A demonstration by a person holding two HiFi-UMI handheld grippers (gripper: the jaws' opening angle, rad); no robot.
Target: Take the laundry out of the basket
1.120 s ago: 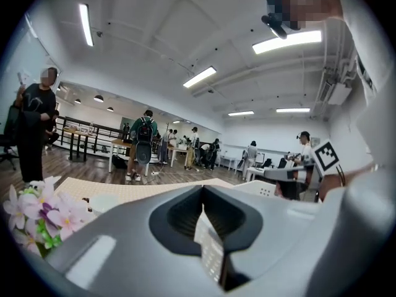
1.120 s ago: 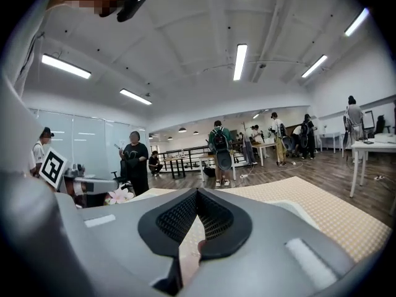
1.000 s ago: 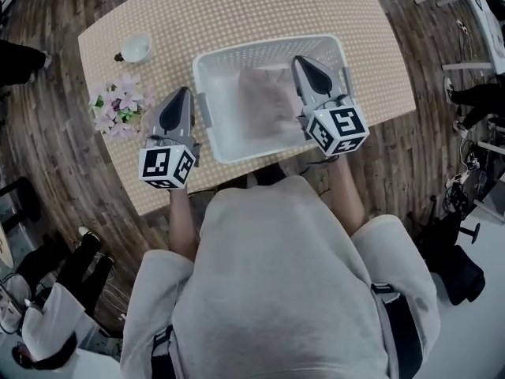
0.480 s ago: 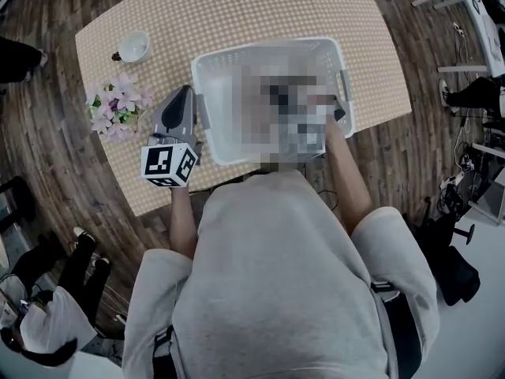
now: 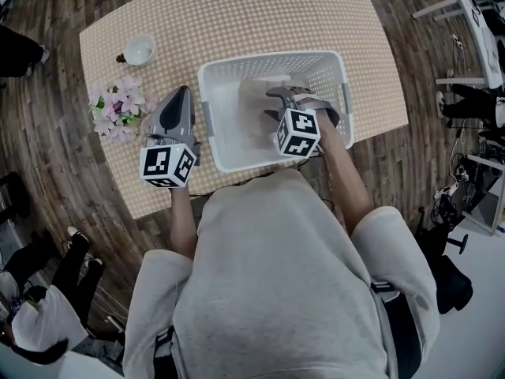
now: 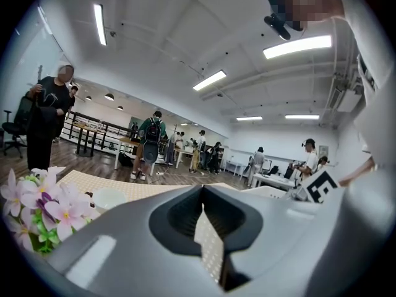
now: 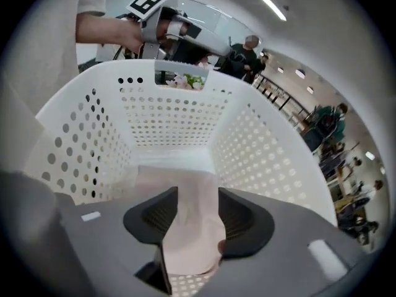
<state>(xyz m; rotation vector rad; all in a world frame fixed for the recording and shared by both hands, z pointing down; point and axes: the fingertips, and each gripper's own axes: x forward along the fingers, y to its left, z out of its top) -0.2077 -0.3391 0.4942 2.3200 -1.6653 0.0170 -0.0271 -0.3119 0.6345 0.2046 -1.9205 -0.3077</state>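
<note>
Right gripper (image 7: 193,212) has dropped, rolling, into basket (image 5: 260,58). Fingers just been opening; now spread astride pink cloth (image 7: 185,246) on basket floor, not pinching yet, likely readying a grab. Left gripper (image 5: 180,95) parked beside basket over tabletop (image 5: 237,14), fingers pressed together, empty, likely keeping clear.

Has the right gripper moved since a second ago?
Yes. The right gripper has gone from above the basket's right near rim down into its middle. Its jaws have just been opening, with the pink cloth between them.
</note>
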